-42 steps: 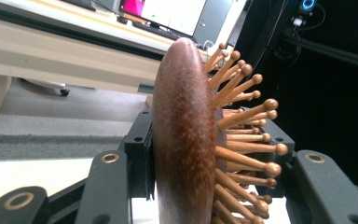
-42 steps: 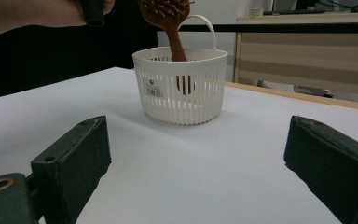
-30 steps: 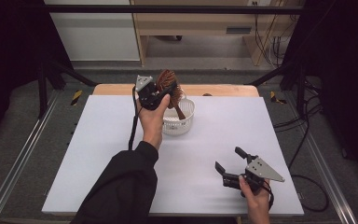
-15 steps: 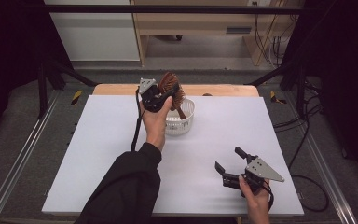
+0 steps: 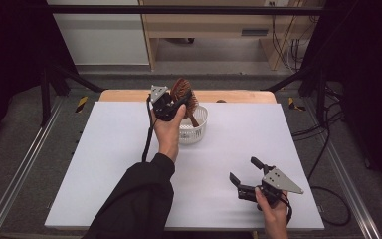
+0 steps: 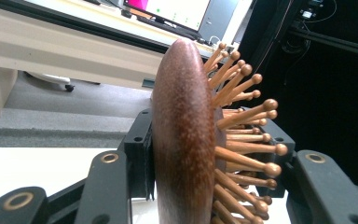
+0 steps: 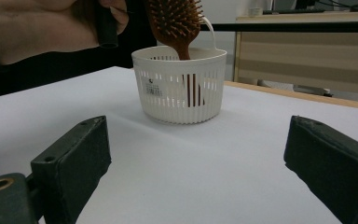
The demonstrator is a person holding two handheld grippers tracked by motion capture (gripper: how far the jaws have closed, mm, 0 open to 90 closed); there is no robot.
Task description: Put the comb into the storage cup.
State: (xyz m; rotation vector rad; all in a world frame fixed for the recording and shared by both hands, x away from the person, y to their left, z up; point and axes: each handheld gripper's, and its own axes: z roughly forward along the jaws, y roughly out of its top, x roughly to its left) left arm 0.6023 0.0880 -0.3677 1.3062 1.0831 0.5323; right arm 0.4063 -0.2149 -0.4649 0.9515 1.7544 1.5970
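Note:
A brown wooden hairbrush (image 5: 181, 89) with ball-tipped wooden pins is held by its head in my left gripper (image 5: 178, 99), which is shut on it above the white slotted basket (image 5: 199, 130) at the table's far middle. In the left gripper view the brush head (image 6: 184, 140) stands edge-on between the jaws, pins to the right. The right gripper view shows the brush (image 7: 175, 21) with its handle reaching down into the basket (image 7: 168, 93). My right gripper (image 5: 243, 170) rests low near the front right, open and holding nothing, and faces the basket (image 7: 200, 163).
The white tabletop (image 5: 109, 164) spreads wide around the basket. A wooden strip (image 5: 238, 96) runs along its far edge. Metal rails (image 5: 20, 169) and black cables (image 5: 323, 149) flank the table. A wooden desk (image 7: 307, 46) stands behind.
My left gripper with the brush has edged slightly right and down over the basket. The right gripper has stayed where it was.

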